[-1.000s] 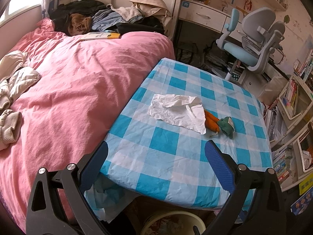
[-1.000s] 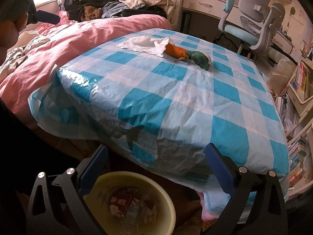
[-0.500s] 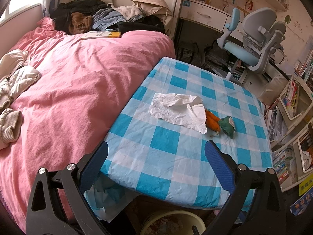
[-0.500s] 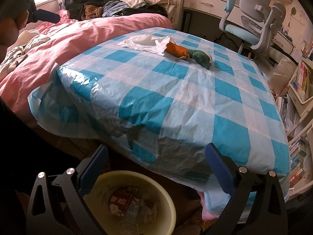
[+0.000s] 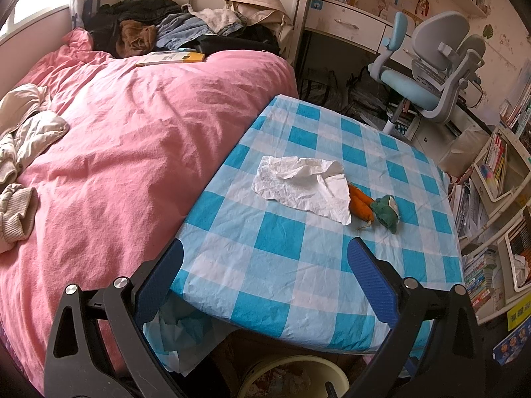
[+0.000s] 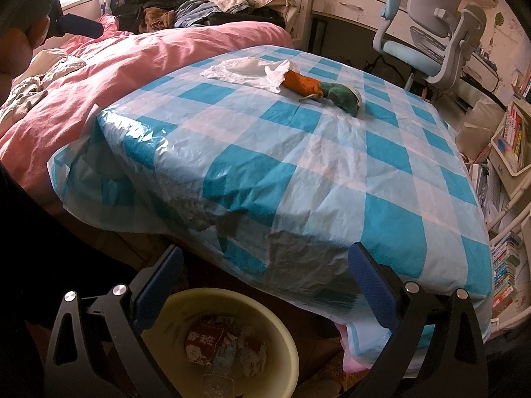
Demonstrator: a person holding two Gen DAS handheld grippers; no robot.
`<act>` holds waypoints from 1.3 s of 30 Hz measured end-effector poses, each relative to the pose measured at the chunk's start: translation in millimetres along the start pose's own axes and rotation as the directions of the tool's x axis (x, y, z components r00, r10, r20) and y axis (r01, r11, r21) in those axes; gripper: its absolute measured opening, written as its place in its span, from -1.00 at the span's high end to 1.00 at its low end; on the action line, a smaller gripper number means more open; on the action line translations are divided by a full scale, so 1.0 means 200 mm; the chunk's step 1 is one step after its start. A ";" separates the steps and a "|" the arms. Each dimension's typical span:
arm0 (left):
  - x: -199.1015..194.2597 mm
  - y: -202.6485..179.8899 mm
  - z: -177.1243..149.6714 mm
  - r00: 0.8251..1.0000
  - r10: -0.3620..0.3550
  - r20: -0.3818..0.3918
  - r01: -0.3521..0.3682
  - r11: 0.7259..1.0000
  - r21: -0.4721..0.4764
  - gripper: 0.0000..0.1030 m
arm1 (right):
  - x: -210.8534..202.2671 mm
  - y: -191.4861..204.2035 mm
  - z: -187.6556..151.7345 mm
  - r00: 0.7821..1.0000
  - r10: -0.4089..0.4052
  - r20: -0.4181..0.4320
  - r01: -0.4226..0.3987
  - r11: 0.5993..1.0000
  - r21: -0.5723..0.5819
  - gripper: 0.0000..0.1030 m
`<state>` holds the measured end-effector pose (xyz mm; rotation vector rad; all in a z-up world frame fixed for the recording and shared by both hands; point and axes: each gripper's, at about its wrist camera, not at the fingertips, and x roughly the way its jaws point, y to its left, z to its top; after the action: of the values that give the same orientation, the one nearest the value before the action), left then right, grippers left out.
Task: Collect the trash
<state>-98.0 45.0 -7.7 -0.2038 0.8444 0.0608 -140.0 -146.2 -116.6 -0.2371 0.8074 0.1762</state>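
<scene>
Crumpled white paper tissue (image 5: 303, 185) lies mid-frame on the blue-checked tabletop (image 5: 282, 265), touching an orange-and-green carrot plush (image 5: 373, 207). Light, limp, tears easily: pinch its raised crease. Your left hand-held gripper (image 5: 265, 272) and right hand-held gripper (image 6: 265, 275) are both spread, empty.

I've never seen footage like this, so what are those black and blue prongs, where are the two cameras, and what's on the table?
The prongs are two-finger grippers that a person holds, one per hand, each with a camera looking along its fingers. The left gripper looks down on a table in a blue checked tablecloth, beside a pink bed. On the cloth lie a crumpled tissue and a toy carrot. The right gripper sits lower, above a yellow trash bin with wrappers inside. Both grippers are open and hold nothing.
</scene>
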 end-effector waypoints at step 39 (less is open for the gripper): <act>0.01 0.02 -0.01 1.000 0.009 -0.005 -0.009 1.000 -0.012 -0.86 | 0.01 0.03 0.00 1.000 0.008 -0.013 -0.009 1.000 -0.025 -0.85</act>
<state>-99.6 48.3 -10.7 -0.2114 0.8498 0.0734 -140.2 -140.2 -119.4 -0.2591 0.8195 0.1932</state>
